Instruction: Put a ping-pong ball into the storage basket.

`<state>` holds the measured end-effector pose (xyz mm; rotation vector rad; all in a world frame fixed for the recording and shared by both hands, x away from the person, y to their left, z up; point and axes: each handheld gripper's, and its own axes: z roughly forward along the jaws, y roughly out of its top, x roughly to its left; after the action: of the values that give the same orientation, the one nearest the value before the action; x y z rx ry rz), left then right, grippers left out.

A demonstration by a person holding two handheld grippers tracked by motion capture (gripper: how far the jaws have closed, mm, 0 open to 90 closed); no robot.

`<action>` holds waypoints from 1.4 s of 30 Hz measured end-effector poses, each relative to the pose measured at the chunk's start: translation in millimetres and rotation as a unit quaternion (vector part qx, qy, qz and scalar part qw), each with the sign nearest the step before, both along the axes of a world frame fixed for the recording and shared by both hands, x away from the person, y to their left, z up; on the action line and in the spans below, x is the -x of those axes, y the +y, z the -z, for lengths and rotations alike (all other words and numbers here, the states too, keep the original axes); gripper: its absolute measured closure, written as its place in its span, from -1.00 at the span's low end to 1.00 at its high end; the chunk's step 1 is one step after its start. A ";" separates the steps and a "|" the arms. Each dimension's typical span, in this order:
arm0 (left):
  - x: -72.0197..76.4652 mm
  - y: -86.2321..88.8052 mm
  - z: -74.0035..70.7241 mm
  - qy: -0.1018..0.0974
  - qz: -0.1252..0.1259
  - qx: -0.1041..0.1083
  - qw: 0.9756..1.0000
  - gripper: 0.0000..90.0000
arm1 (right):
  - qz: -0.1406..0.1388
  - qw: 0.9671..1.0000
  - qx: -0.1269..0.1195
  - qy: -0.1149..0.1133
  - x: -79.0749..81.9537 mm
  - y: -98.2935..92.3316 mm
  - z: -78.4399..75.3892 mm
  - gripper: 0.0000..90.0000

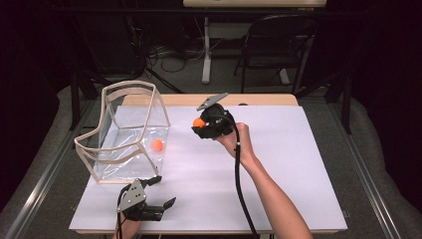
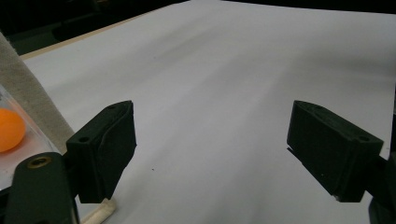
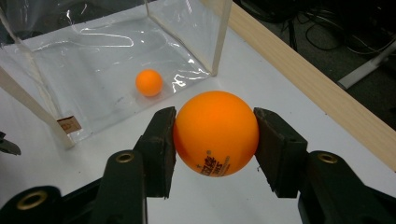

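Observation:
An orange ping-pong ball (image 3: 215, 132) with dark print sits squeezed between the two black jaws of my right gripper (image 3: 215, 140), which is shut on it. From above, that gripper (image 1: 201, 125) hovers over the middle of the white sheet with the ball (image 1: 199, 122) at its tip, just right of the clear bag. A second orange ball (image 1: 157, 145) lies inside the clear plastic bag (image 1: 127, 134); the right gripper view shows this ball (image 3: 149, 82) too. My left gripper (image 1: 158, 191) rests open near the front left edge, its jaws wide apart over bare sheet (image 2: 210, 144).
The clear bag (image 3: 102, 56) with cream trim stands open on the left of the white sheet (image 1: 278, 164). A wooden table edge (image 3: 303, 79) runs along the far side. Behind the table stand a dark chair (image 1: 278, 45) and a table leg, with cables on the floor.

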<state>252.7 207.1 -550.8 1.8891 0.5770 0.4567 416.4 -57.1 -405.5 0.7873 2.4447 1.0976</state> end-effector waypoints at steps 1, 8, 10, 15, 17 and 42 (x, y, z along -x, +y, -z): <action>-0.1 0.3 -0.1 0.001 0.000 0.000 1.000 -0.65 | -0.001 1.000 0.000 -0.001 -0.3 1.2 -1.3 0.13; -0.2 0.5 0.0 0.002 0.000 0.000 1.000 -0.65 | -0.009 1.000 0.001 -0.002 -2.6 11.6 -6.6 0.13; 0.1 0.5 0.0 0.002 0.000 0.000 1.000 -0.65 | -0.011 1.000 0.000 -0.002 -3.6 14.2 -8.0 0.13; 0.0 0.8 -0.1 0.001 -0.001 0.002 1.000 -0.65 | -0.014 1.000 0.001 -0.003 -4.6 20.1 -10.9 0.13; 0.0 0.9 -0.1 0.001 -0.001 0.001 1.000 -0.65 | -0.016 1.000 0.001 -0.004 -5.1 21.8 -11.9 0.13; -0.7 0.7 0.2 0.002 0.000 0.003 1.000 -0.65 | -0.030 1.000 -0.001 -0.010 -10.9 43.5 -32.2 0.13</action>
<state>253.4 207.7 -551.0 1.8856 0.5800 0.4511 427.3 -13.6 -373.3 0.7051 2.4640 1.1251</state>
